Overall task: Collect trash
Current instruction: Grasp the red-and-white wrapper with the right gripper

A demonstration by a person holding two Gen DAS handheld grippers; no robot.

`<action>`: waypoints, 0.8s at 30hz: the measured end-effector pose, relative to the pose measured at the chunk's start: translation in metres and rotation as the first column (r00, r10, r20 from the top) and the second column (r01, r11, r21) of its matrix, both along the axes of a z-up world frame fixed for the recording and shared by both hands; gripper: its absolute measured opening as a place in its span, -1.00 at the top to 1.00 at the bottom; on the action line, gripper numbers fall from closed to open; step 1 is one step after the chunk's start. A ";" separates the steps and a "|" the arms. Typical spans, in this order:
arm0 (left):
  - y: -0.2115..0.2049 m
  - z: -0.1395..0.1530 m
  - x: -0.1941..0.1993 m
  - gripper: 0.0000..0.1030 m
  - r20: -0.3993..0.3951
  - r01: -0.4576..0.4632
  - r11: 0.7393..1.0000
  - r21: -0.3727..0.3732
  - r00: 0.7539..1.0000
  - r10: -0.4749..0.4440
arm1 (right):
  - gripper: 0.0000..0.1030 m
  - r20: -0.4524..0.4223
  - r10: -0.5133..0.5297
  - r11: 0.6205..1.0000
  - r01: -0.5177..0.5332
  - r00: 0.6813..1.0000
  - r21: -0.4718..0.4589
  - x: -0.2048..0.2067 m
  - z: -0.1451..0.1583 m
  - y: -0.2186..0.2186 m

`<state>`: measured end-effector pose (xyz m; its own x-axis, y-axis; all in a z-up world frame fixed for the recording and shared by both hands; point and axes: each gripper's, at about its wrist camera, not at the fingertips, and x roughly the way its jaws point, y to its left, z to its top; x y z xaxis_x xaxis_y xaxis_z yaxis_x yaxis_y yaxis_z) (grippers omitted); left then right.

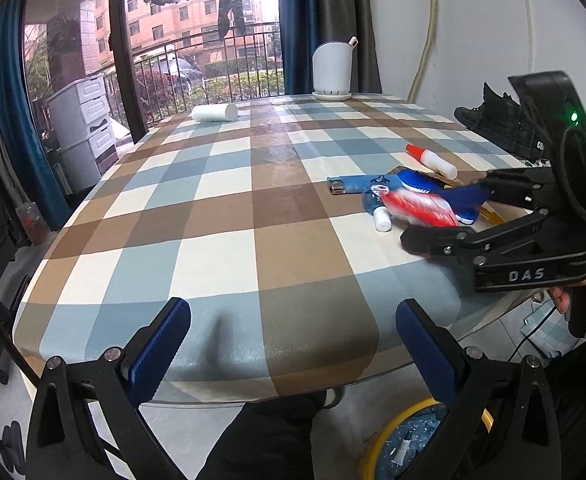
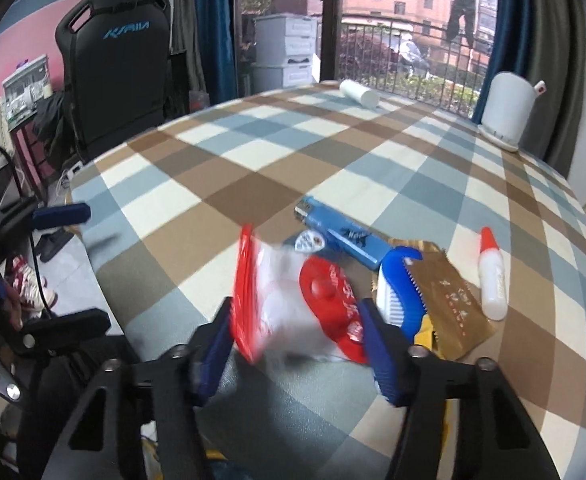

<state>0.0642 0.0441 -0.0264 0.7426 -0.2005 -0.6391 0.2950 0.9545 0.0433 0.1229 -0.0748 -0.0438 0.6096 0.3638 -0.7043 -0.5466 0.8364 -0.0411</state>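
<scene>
Balcony window (image 1: 197,32) at the far end of the room, railing and a brick building outside, clothes hanging on a line. Blue curtains (image 1: 297,20) on both sides of the glass. Black gaming chair (image 2: 113,60) left of the table in the right wrist view.

Table (image 1: 221,216) fills most of both views, covered in a brown, blue and cream checked cloth. White drawer unit (image 1: 83,128) on the balcony. White pot on a saucer (image 1: 332,70) at the table's far edge, white roll (image 1: 214,112) lying on its side further left. Black shoe (image 1: 501,124) on the table's right side by the wall. Yellow-rimmed bin (image 1: 405,444) on the floor under the near table edge, bits of trash inside.

Small items clustered right of centre: gold packet (image 2: 449,292), blue lighter (image 2: 341,236), blue and white comb (image 2: 399,284), red round tape dispenser (image 2: 333,292), glue bottle with red cap (image 2: 491,276), all close together, glue slightly apart.

Right gripper (image 2: 297,344) sits low over that cluster, jaws about half apart, a blurred red and white wrapper (image 2: 269,296) between them. Left pad looks against the wrapper's red edge; cannot tell if the right pad touches, blur too heavy. Wrapper appears raised off the cloth.

Left gripper (image 1: 293,344) hovers at the near table edge, jaws wide apart, nothing between them.
</scene>
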 end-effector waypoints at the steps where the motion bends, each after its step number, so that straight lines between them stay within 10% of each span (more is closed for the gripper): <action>1: 0.000 0.000 0.000 -0.95 0.000 0.002 1.000 -0.001 1.000 -0.002 | 0.06 0.000 0.006 1.000 -0.006 1.000 0.010 0.000 0.001 0.000; 7: -0.002 0.001 0.001 -0.95 0.002 0.006 1.000 0.003 1.000 -0.006 | 0.13 0.022 0.000 1.000 0.000 1.000 0.030 -0.003 0.004 -0.001; 9: -0.002 0.001 0.001 -0.95 0.001 0.004 1.000 0.004 1.000 -0.004 | 0.53 0.031 0.003 0.999 -0.004 1.000 0.039 -0.005 0.007 -0.002; 24: 0.000 0.003 0.003 -0.95 -0.006 -0.008 1.000 0.000 1.000 0.008 | 0.63 0.076 0.000 0.999 -0.004 0.997 0.053 -0.012 0.017 -0.002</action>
<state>0.0669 0.0444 -0.0235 0.7401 -0.1942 -0.6438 0.2872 0.9570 0.0415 0.1108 -0.0767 -0.0272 0.6598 0.4001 -0.6361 -0.5449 0.8376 -0.0383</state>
